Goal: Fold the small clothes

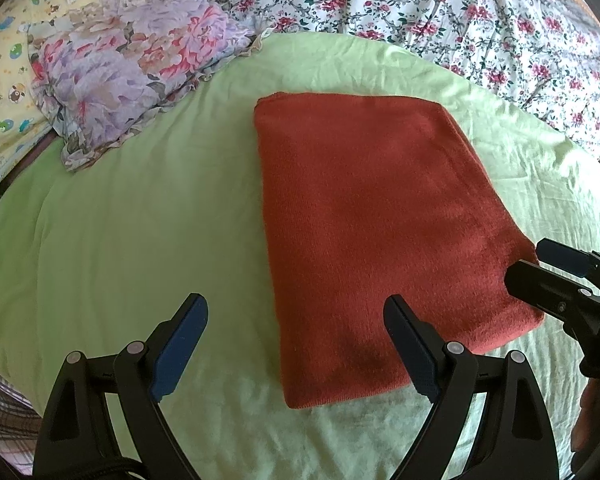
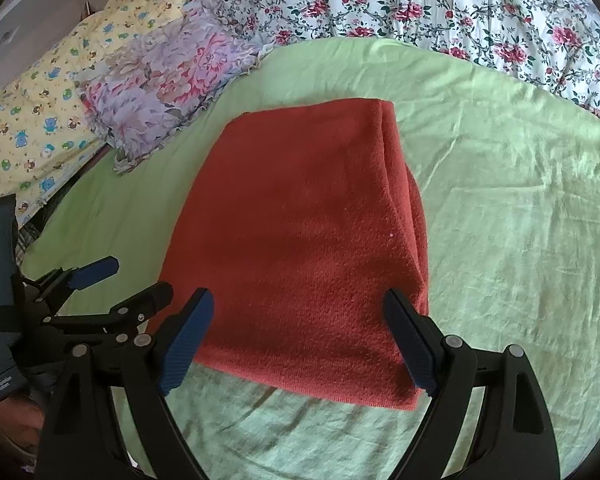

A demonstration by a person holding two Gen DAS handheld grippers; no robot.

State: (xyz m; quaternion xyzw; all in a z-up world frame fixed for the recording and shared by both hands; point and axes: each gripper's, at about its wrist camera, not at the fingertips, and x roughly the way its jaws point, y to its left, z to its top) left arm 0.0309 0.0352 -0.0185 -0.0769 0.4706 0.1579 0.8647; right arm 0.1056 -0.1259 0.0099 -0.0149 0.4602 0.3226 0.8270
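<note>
Lengthwise, folded red cloth (image 1: 380,232) runs away from camera.

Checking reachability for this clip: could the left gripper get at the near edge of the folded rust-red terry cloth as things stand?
Probably yes. The left gripper is open over the light green sheet, and the folded rust-red terry cloth lies right ahead with nothing between. The right gripper, also open, sits at the far corner.

free: green sheet (image 1: 140,220) (left) | blocked: floral pillow (image 1: 132,60) far-left
</note>
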